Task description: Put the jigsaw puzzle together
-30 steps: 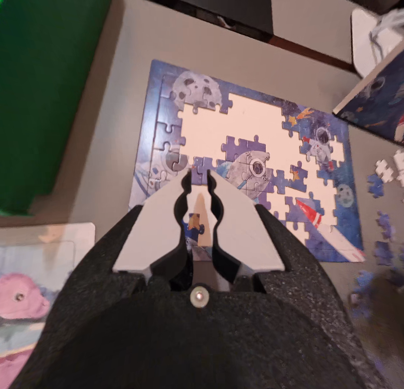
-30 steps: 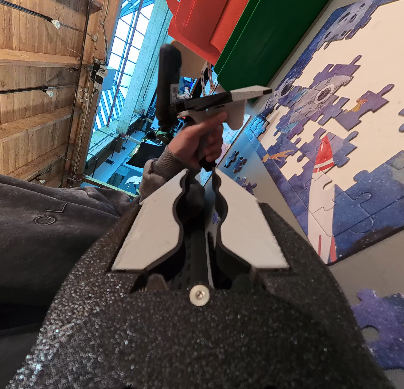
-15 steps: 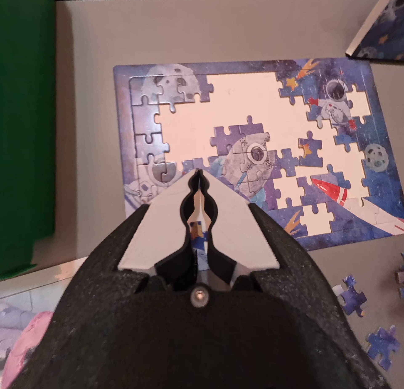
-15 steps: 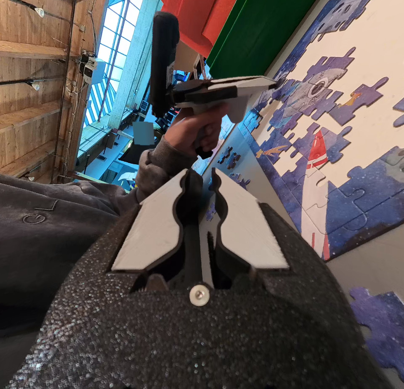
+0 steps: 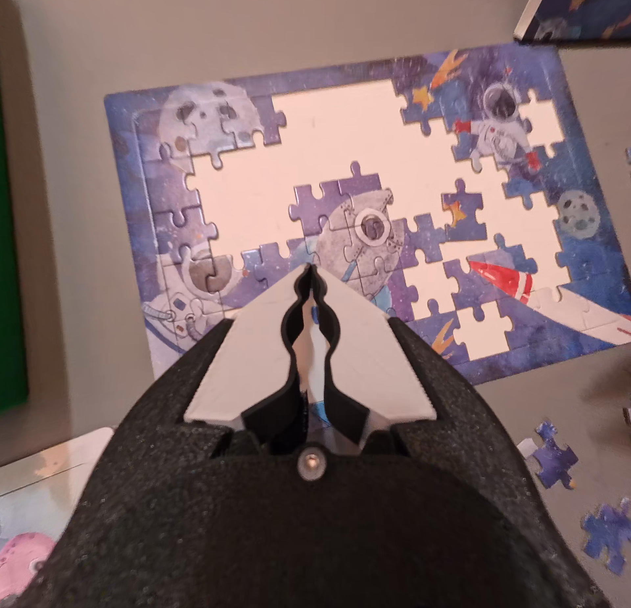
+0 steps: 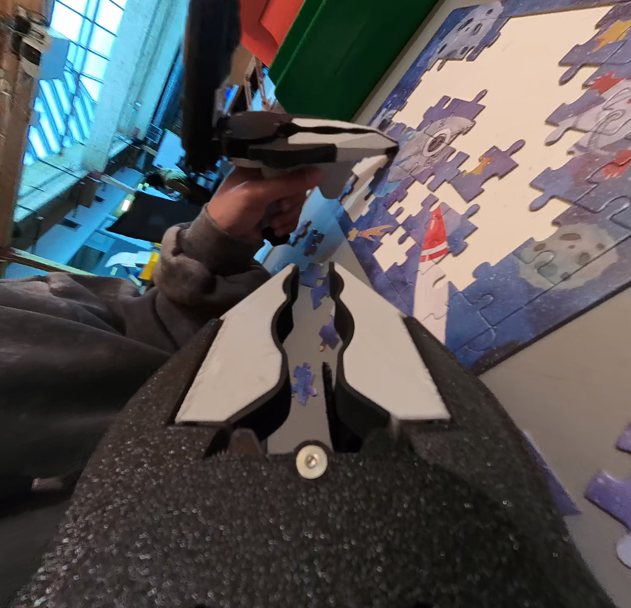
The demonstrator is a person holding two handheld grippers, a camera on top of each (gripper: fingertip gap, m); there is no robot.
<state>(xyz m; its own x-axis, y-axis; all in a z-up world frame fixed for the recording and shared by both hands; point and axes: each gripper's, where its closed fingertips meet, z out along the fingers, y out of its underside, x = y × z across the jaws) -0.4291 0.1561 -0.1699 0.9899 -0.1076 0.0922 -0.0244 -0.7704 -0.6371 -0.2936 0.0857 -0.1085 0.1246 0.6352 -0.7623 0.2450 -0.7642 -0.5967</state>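
The space jigsaw (image 5: 341, 141) lies on the grey table, its border and several inner groups joined, with bare cream gaps in the middle. It also shows in the right wrist view (image 6: 512, 90). My left gripper (image 5: 310, 268) is shut, tips together, above the lower left part of the jigsaw near the grey spaceship pieces (image 5: 365, 236). No piece shows between its tips. From the side it shows in the right wrist view (image 6: 392, 144), held by a hand. My right gripper (image 6: 314, 272) is open and empty over loose blue pieces (image 6: 304, 383) beside the jigsaw.
Loose blue pieces (image 5: 555, 455) lie right of the jigsaw. The puzzle box lid (image 5: 580, 8) sits at the far right. A green box (image 6: 341, 45) stands past the jigsaw's left edge. Another picture board with a pink figure (image 5: 24, 550) lies near left.
My left gripper went from slightly open to shut and swung round to square up over the jigsaw. My right gripper tilted down, so loose pieces now show between its fingers.
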